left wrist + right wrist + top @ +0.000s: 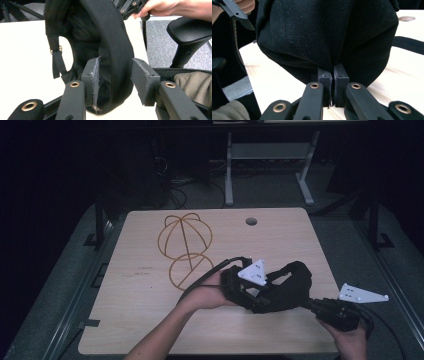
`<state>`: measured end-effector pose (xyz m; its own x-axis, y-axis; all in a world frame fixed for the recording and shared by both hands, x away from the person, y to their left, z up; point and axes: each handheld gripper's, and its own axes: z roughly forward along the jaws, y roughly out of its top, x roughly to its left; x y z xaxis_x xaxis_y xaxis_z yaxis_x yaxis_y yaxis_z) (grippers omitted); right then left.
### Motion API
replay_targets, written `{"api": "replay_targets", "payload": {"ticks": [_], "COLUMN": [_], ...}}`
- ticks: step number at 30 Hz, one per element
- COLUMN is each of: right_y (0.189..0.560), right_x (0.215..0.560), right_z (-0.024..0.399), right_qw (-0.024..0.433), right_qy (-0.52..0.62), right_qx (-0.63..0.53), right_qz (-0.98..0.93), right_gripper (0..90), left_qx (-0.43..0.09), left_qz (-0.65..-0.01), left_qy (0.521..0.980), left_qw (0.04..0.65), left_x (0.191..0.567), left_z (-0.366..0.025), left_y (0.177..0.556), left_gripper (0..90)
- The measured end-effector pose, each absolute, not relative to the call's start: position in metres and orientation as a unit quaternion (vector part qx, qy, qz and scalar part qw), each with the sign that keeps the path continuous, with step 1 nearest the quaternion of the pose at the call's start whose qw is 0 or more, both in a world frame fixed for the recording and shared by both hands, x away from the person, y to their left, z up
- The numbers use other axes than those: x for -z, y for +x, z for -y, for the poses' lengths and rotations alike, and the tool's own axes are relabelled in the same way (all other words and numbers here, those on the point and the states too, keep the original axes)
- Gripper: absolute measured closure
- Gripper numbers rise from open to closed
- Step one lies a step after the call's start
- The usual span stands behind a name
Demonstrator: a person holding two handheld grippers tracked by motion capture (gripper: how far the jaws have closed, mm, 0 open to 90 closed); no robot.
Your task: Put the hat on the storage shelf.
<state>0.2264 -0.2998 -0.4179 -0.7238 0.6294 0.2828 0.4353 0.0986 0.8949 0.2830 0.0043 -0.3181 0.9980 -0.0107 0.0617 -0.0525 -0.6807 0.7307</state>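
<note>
Black cap w/ curved brim and rear strap, held just above tabletop, near-right of centre, between both grippers. Right gripper near-right of cap: fingers closed tight on a fold of cap's black fabric, pads nearly meeting, cloth bunched above them. Left gripper at cap's left side: fingers straddling brim, partly open; one pad against brim, other standing clear, so no real clamp. Grey three-cornered plates atop both grippers in high view, cables trailing toward near edge. Gold wire hat stand lying flat on tabletop, far-left of cap, apart from it. Round cable hole near far edge. Beyond tabletop: dark floor, white table frame far off.
</note>
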Motion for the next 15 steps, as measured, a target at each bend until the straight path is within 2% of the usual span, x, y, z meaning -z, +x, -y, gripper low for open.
{"api": "replay_targets", "payload": {"ticks": [7,15], "right_y": [0.231,0.237], "right_x": [0.409,0.388], "right_z": [0.305,0.313], "right_qw": [0.082,0.094], "right_qy": [0.364,0.355], "right_qx": [-0.557,-0.548], "right_qz": [-0.742,-0.752], "right_gripper": [87.3,87.3], "left_qx": [-0.046,-0.066], "left_qz": [0.002,-0.022], "left_qy": [0.916,0.914], "left_qw": [0.399,0.399], "left_x": [0.317,0.333], "left_z": [-0.033,-0.062], "left_y": [0.278,0.273], "left_gripper": [55.2,52.8]}}
